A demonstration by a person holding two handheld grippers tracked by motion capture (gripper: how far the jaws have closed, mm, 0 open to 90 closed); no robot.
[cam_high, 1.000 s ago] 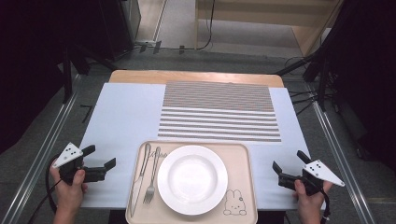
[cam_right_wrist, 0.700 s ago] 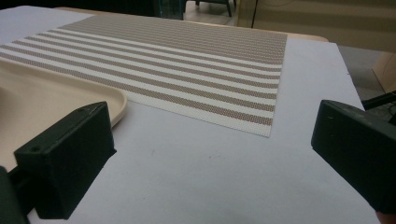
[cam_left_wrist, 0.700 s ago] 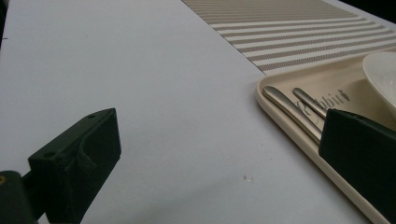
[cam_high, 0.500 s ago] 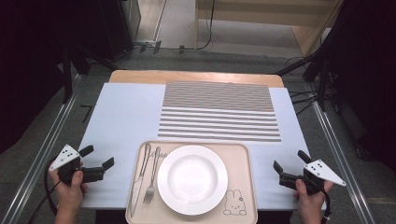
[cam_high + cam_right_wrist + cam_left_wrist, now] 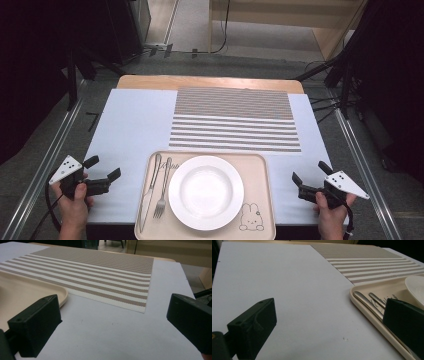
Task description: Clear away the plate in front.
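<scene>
The white table cover [image 5: 130, 125] spreads under everything, and each place here is given from the beige tray [image 5: 260, 170] at the cover's near edge. Beyond the tray's far rim lies the striped placemat [image 5: 235, 117], its near edge just past that rim; its far half is densely woven brown, and its near half carries wide white and brown bands. In the right gripper view the placemat [image 5: 100, 272] runs off behind the tray's rounded corner [image 5: 60, 293]. Inside the tray, the white plate [image 5: 206, 192] sits at the middle, round and bare. A small rabbit drawing [image 5: 248, 220] is printed on the tray floor at its near right corner, just beside the plate. Between the plate and the tray's left rim lie a knife [image 5: 150, 192] and a fork [image 5: 162, 190], side by side and lengthwise, the knife nearer the rim; a third thin piece seems to lie with them, too small to tell. Left of the tray, over bare cover, a hand holds the left gripper [image 5: 102, 172], jaws spread wide with nothing between them and tips aimed toward the tray's left rim [image 5: 362, 306]. Right of the tray, another hand holds the right gripper [image 5: 310, 175], likewise released and empty, near the tray's right rim without touching it.
</scene>
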